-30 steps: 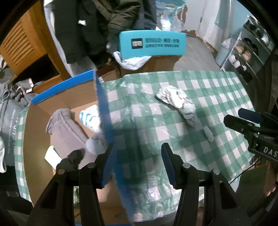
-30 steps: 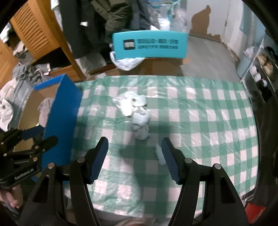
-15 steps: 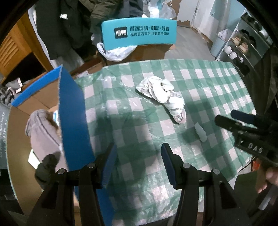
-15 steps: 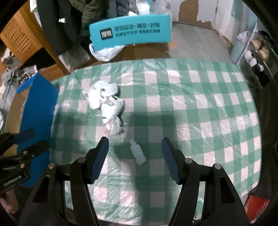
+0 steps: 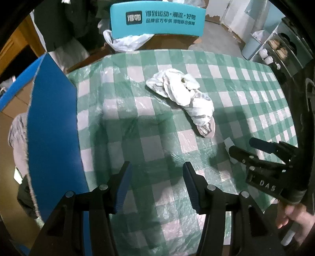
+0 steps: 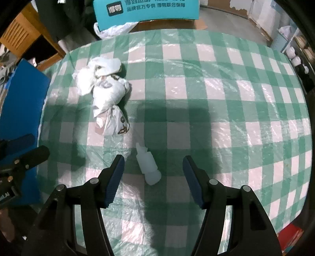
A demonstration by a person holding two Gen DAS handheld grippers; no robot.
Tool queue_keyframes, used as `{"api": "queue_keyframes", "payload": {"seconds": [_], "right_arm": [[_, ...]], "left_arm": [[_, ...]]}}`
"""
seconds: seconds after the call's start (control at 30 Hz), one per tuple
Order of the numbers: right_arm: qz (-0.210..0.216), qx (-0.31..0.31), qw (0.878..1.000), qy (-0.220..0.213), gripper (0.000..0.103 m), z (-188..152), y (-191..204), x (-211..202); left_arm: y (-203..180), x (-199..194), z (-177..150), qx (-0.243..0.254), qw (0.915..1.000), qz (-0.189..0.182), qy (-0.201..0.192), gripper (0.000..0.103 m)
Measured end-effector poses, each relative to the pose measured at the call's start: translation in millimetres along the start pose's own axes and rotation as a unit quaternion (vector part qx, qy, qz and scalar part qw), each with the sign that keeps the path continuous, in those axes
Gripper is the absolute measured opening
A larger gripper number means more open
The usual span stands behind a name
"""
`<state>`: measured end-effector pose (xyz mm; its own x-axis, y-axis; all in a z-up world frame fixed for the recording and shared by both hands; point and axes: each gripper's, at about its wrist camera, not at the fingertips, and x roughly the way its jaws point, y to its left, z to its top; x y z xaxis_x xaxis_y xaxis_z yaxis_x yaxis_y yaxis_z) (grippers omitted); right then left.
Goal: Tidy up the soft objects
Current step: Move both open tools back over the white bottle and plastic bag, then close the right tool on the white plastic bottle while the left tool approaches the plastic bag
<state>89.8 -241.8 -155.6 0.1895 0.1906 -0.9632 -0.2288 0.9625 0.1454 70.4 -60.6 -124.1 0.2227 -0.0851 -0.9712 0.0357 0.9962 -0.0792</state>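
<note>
A crumpled white patterned cloth lies on the green checked tablecloth; it also shows in the right wrist view. A small white plastic bottle lies between the fingers of my right gripper, which is open and empty just above it. My left gripper is open and empty over the cloth's near left part. A blue-edged cardboard box at the left holds a grey garment.
A teal chair back stands behind the table with a white plastic bag below it. Dark coats hang at the back left. A shelf with shoes is at the right. The right gripper body shows at the left view's right edge.
Both grippers have moved to the right and closer to the table. The left one left the box and now faces the white cloth. The right one came over the white bottle.
</note>
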Motion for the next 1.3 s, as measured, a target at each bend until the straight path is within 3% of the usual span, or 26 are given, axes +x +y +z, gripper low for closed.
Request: {"api": "queue_keyframes", "payload": {"seconds": [0.13, 0.2, 0.33, 0.4, 1.07, 1.3], "right_arm": [[-0.007, -0.008, 1.0, 0.006, 0.055, -2.6, 1.0, 8.7], [-0.009, -0.012, 1.0, 0.011, 0.045, -3.8, 1.4, 12.9], [-0.018, -0.022, 1.0, 0.01, 0.034, -7.2, 2.2, 18.2], [-0.011, -0.027, 1.0, 0.01, 0.018, -7.1, 4.1, 17.9], [-0.01, 0.004, 0.999, -0.047, 0.016, 19.4, -26.5, -22.4], [-0.012, 0.012, 0.998, -0.066, 0.016, 33.5, -18.7, -31.9]], "left_arm": [[-0.6, 6.2, 1.0, -0.005, 1.0, -0.003, 0.005, 0.054], [-1.0, 7.8, 1.5, -0.007, 1.0, -0.004, 0.005, 0.054], [-1.3, 10.0, 2.4, -0.01, 0.9999, -0.008, 0.007, 0.054], [-1.4, 11.0, 3.9, -0.013, 0.9998, -0.01, 0.007, 0.054], [-15.6, 18.3, 32.7, -0.061, 0.9966, -0.052, -0.021, 0.057], [-24.5, 26.7, 46.6, -0.082, 0.9936, -0.07, -0.034, 0.057]]}}
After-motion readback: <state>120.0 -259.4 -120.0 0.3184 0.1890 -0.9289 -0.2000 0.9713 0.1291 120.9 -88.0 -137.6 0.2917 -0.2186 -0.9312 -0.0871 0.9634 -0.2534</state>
